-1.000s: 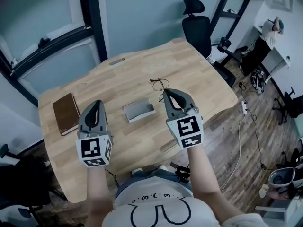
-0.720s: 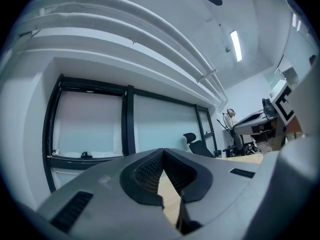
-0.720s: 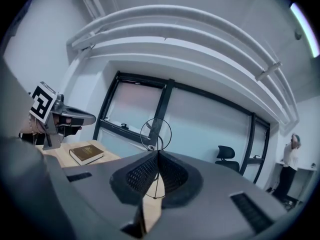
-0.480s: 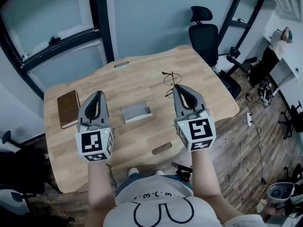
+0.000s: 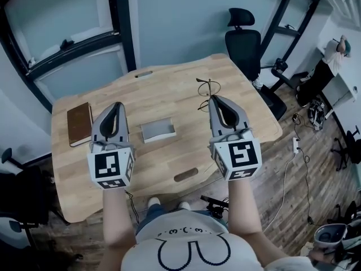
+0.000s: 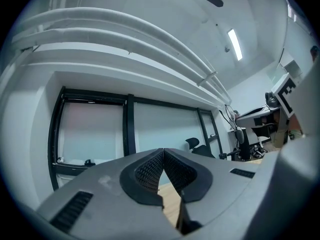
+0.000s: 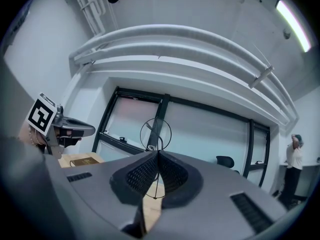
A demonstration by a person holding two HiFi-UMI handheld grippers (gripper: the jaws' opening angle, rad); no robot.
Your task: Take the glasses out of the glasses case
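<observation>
A pale wooden table (image 5: 169, 100) with rounded corners fills the middle of the head view, with dark plank floor (image 5: 299, 185) to its right and tall windows in dark frames (image 5: 73, 44) on the far left wall. A black office chair (image 5: 243, 41) stands at the table's far right corner, and a person (image 5: 333, 58) stands at the far right edge of the room. Two bare forearms reach out over the near edge of the table, each hand holding a grey gripper with a marker cube on its near end. The left gripper (image 5: 117, 107) is over the left half of the table, and its dark ribbed fingers (image 6: 150, 171) are pressed together with nothing between them. The right gripper (image 5: 214, 99) is over the right half and points toward the far side, with its fingers (image 7: 172, 171) pinching the thin wire frame of the glasses (image 5: 207, 92). A brown book (image 5: 79, 123) lies flat near the table's left edge, to the left of the left gripper. The grey glasses case (image 5: 157, 130) rests on the table between the two grippers, touching neither. The glasses are outside the case and well apart from it, to its far right, sticking out past the right gripper's fingertips. In the right gripper view, one round lens (image 7: 155, 133) stands above the fingertips and the thin wire of the frame runs down between the two fingers.
</observation>
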